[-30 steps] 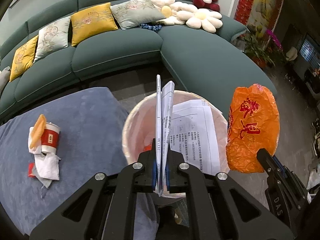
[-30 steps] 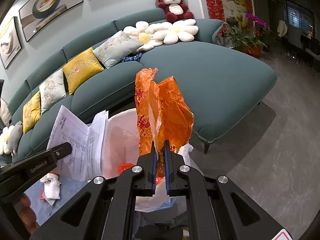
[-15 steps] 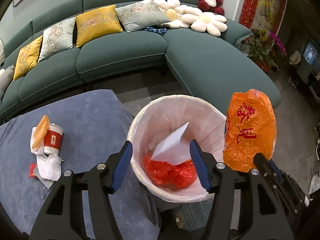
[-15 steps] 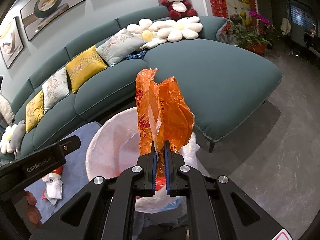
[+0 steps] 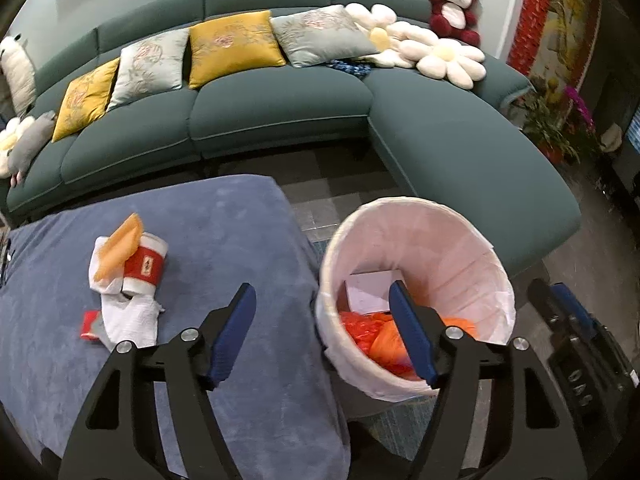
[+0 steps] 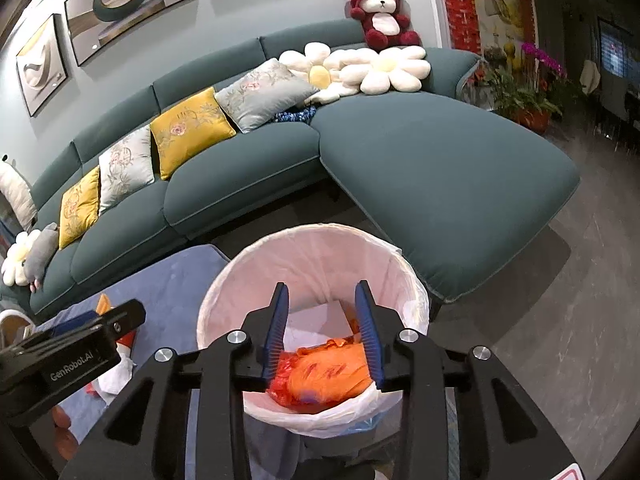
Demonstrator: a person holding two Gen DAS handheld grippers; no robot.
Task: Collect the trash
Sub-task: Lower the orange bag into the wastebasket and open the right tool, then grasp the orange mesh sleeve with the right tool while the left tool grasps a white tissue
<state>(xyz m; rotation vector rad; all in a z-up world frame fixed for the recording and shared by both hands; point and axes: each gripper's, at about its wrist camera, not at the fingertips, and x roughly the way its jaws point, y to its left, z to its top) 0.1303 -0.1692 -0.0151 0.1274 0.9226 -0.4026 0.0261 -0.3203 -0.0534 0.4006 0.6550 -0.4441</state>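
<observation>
left wrist view: paper [image 5: 370, 290] and orange bag [image 6: 332, 376] lie in the bin [image 5: 460, 236]; left gripper [image 5: 322, 330] wide, right gripper [image 6: 322, 320] narrower, both just opened and empty; the cup pile [image 5: 130, 280] waits on the desk [image 5: 240, 232].

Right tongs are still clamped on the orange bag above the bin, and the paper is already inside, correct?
Not quite. The right tongs have just been opening and grip nothing; the orange bag lies inside the bin, below the tongs, as the right wrist view shows. The paper is indeed already inside, beside the bag.
</observation>
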